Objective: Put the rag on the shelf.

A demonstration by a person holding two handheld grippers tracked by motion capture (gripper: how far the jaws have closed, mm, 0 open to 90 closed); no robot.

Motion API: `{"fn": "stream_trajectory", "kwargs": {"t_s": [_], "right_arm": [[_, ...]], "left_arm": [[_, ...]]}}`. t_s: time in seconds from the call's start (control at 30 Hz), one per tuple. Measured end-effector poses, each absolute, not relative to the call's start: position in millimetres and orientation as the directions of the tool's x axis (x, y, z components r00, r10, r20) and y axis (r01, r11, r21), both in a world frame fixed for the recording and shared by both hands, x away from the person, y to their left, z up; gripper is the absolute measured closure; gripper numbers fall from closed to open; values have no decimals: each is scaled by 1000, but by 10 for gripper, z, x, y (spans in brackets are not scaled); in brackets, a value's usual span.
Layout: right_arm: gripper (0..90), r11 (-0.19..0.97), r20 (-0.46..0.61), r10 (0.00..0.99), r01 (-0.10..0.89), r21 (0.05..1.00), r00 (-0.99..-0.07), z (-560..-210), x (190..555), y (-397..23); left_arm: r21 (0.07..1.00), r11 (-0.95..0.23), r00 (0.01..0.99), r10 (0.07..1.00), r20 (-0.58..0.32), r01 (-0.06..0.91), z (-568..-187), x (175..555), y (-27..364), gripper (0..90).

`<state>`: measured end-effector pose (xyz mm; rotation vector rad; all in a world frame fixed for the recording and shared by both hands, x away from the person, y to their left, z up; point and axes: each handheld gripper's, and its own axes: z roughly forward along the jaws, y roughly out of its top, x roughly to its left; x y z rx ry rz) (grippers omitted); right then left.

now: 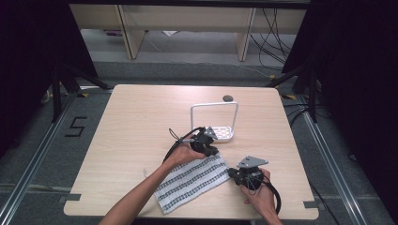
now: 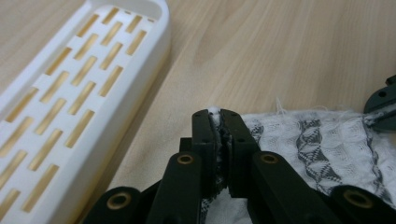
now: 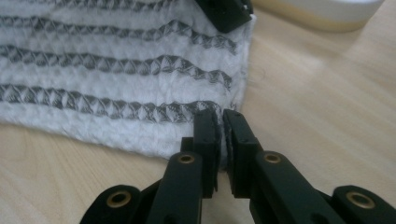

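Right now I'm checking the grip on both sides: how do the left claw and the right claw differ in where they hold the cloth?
The left claw pinches the striped cloth at its far corner, beside the white slotted rack; the right claw pinches the nearer corner of the same short edge, away from the rack. Both are shut on the cloth, which lies on the table.

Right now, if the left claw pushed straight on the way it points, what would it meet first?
Likely bare table. The left claw, shut on the cloth corner, points past the white slotted tray, which lies off to its side; depth is unclear.
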<state>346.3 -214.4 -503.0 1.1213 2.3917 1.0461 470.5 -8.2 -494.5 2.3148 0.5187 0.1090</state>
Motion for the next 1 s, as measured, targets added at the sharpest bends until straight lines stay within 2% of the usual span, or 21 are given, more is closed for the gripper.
{"fn": "stream_trajectory", "kwargs": {"t_s": [0.1, 0.23, 0.43, 0.57, 0.73, 1.0], "right_arm": [[858, 424, -1, 757, 490, 761, -653, -4908, 3501, -2213], [861, 378, 32, 769, 494, 783, -638, -4725, 3513, -2248], [864, 380, -23, 754, 408, 830, -656, -4439, 3569, -2231], [865, 351, -17, 759, 388, 852, -651, -4173, 3580, -2210], [866, 361, -65, 746, 321, 876, -663, -3817, 3649, -2233], [866, 354, -142, 740, 202, 913, -657, -3243, 3776, -2216]], "left_arm": [[735, -584, 900, 428, -83, 345, -4761, 4669, -5, 850], [780, -521, 885, 458, -89, 348, -4551, 4616, 76, 851], [824, -476, 863, 505, -29, 307, -4163, 4506, 210, 850], [848, -456, 856, 516, 5, 270, -3868, 4411, 293, 851], [881, -396, 843, 538, -4, 257, -3522, 4316, 372, 850], [904, -372, 819, 572, 45, 210, -3037, 4218, 446, 849]]}}
